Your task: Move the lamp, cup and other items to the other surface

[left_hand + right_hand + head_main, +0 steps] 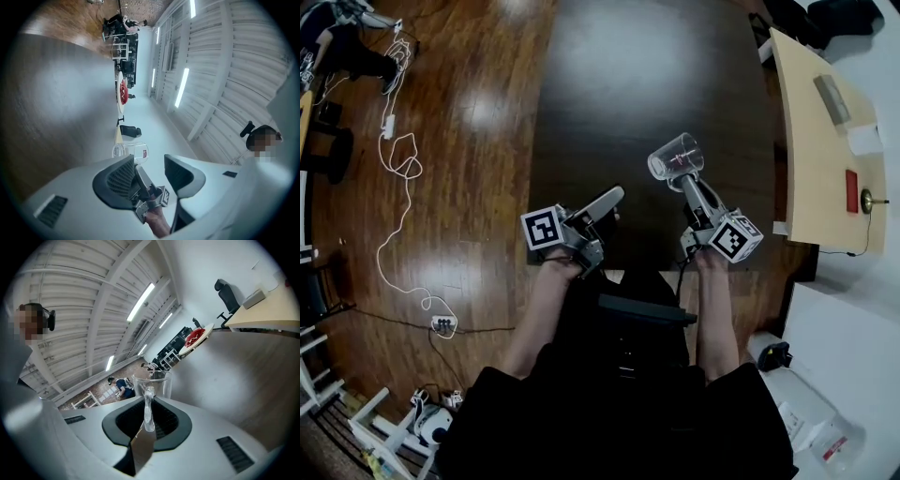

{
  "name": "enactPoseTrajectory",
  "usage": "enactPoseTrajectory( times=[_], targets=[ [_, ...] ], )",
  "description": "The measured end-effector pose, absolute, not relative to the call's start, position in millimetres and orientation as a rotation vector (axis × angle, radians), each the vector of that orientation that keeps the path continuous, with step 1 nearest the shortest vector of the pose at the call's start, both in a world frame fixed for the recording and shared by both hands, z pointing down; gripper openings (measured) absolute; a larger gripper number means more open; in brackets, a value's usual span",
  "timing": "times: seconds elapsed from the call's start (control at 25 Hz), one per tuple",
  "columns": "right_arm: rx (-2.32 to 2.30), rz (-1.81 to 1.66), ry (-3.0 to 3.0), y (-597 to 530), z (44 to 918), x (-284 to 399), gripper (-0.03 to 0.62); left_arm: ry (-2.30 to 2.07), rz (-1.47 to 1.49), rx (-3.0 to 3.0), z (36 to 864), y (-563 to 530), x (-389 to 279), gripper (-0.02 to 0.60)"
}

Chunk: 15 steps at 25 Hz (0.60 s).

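A clear glass cup point(675, 157) with a handle hangs tilted in the air over the near edge of the dark table point(656, 84). My right gripper point(685, 180) is shut on the cup's handle. In the right gripper view the cup point(152, 382) sits just past the jaws, and its handle is pinched between the pads point(161, 420). My left gripper point(607, 202) is to the cup's left, over the table's near edge, open and with nothing in it. In the left gripper view the cup point(133, 151) shows beyond the gap of the left gripper point(149, 168).
A light wooden desk point(811, 159) stands at the right with a grey block point(832, 98), a red item point(851, 190) and a small brass-coloured object point(867, 200). White cables point(394, 159) and a power strip point(442, 324) lie on the wooden floor at the left.
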State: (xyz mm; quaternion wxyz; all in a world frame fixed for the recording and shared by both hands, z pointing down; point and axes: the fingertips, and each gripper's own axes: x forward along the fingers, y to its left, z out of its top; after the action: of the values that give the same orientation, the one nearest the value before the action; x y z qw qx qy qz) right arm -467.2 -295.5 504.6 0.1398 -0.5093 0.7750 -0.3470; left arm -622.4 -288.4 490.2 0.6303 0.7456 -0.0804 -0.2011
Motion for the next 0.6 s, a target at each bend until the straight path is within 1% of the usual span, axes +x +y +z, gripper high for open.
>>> enactPoseTrajectory(
  times=[0.24,0.6],
  targets=[
    [-1.517,-0.956,2.126,-248.5,484.8,-466.7,0.049,-0.079,-0.423,1.714,486.3,-261.3,-611.5,0.219],
    [-1.564,-0.902,1.987,-195.3,466.6,-443.6,0.049,0.027,-0.348,1.737,470.6,-226.6,-581.4,0.219]
  ],
)
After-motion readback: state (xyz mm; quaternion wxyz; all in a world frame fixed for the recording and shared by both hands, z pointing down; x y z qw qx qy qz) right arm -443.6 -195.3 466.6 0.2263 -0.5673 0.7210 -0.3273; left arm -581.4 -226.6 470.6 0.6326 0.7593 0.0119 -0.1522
